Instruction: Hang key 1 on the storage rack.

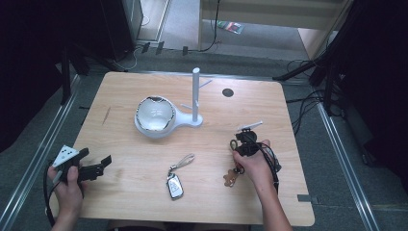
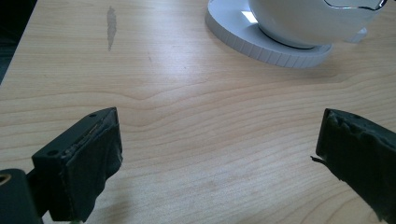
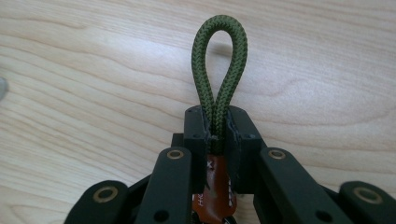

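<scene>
High view: right gripper (image 1: 239, 139) fingers pinching green cord loop (image 3: 221, 70); left gripper (image 1: 96, 166) fingers spread; car key (image 1: 174, 185) between.

My high view looks down and forward over the whole table (image 1: 144, 183). My left gripper view skims low toward the white stand (image 2: 261, 44), also seen overhead (image 1: 159, 130). My right gripper view faces bare wood close up.

On the table (image 1: 144, 163), the bowl (image 1: 154, 114) sits on the stand (image 1: 191, 119), left of its post (image 1: 196, 91). The key fob (image 1: 174, 185) lies nearer me, between my left gripper (image 1: 98, 166) and right gripper (image 1: 243, 139).
</scene>
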{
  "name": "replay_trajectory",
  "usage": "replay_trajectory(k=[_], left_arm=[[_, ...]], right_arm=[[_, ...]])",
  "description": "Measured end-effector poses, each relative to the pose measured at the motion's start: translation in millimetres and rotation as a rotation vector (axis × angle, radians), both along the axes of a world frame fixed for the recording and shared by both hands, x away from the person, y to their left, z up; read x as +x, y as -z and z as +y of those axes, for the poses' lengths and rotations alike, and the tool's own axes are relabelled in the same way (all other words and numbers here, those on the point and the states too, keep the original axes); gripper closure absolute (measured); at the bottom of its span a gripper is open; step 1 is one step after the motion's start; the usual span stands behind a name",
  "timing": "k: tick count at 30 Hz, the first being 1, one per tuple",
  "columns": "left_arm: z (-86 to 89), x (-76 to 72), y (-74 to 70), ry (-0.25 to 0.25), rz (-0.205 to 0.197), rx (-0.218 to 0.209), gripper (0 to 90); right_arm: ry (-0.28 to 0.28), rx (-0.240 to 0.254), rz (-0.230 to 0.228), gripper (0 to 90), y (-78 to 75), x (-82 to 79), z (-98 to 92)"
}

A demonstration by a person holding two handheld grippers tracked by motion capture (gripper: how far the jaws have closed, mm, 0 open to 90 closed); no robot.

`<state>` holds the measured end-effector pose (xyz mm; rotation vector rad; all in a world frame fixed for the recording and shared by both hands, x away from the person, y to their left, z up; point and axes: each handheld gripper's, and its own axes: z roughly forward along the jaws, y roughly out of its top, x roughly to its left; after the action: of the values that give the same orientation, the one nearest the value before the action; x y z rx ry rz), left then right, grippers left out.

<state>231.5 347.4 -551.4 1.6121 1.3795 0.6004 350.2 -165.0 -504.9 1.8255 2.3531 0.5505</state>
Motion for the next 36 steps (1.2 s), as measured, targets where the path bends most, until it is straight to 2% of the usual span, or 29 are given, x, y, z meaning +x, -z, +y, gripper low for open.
replay_trajectory(k=[11, 12, 13, 17, 18, 19, 21, 22, 23, 24, 27, 29, 30, 32, 35, 36], left_arm=[[-0.5, -0.4, 0.0, -0.001, -0.006, 0.0, 0.8], [-0.5, -0.4, 0.0, -0.001, -0.006, 0.0, 0.9], [-0.6, -0.4, 0.0, -0.002, -0.005, 0.001, 0.9], [-0.6, -0.4, 0.0, -0.002, -0.002, 0.003, 0.8], [-0.9, -0.3, 0.0, -0.003, -0.001, 0.002, 0.8], [-1.1, -0.2, 0.0, -0.004, 0.0, 0.005, 0.8], [-1.2, -0.3, -0.1, -0.004, 0.001, 0.007, 0.8], [-1.2, -0.3, -0.1, -0.005, 0.001, 0.007, 0.8], [-1.2, -0.3, -0.1, -0.005, 0.0, 0.007, 0.8], [-1.2, -0.3, -0.1, -0.005, 0.0, 0.006, 0.8], [-1.2, -0.5, -0.1, -0.004, -0.002, 0.007, 0.9], [-1.2, -0.5, 0.0, -0.005, -0.005, 0.005, 0.8], [-1.0, -0.6, 0.0, -0.005, -0.005, 0.004, 0.8], [-0.5, -0.6, 0.0, -0.004, -0.005, 0.002, 0.8], [-0.5, -0.6, 0.0, -0.003, -0.004, 0.0, 0.9], [-0.5, -0.6, 0.0, -0.003, -0.005, -0.001, 0.8]], right_arm=[[-0.039, 0.17, -0.191, 81.4, -20.2, -15.7, -5.9], [-0.039, 0.17, -0.191, 81.4, -20.2, -15.7, -5.9], [-0.049, 0.186, -0.224, 81.4, -23.9, -17.3, -6.3], [-0.046, 0.209, -0.267, 81.4, -29.3, -19.1, -8.9], [-0.053, 0.238, -0.315, 81.4, -33.6, -20.2, -10.6], [-0.052, 0.244, -0.343, 81.4, -35.5, -20.7, -11.4], [-0.052, 0.253, -0.355, 81.4, -37.0, -21.0, -12.0], [-0.044, 0.27, -0.395, 81.3, -40.9, -21.7, -13.9], [-0.044, 0.27, -0.395, 81.3, -40.9, -21.7, -13.9], [-0.05, 0.284, -0.428, 81.3, -44.4, -22.2, -14.1], [-0.06, 0.291, -0.472, 81.3, -50.0, -22.8, -12.0], [-0.061, 0.295, -0.481, 81.3, -51.5, -22.5, -11.2], [-0.066, 0.309, -0.51, 81.3, -54.6, -21.6, -9.2], [-0.075, 0.312, -0.525, 81.3, -58.3, -20.4, -6.3], [-0.083, 0.304, -0.543, 81.3, -61.9, -19.6, -3.2], [-0.09, 0.306, -0.563, 81.2, -66.4, -18.2, 0.5]])
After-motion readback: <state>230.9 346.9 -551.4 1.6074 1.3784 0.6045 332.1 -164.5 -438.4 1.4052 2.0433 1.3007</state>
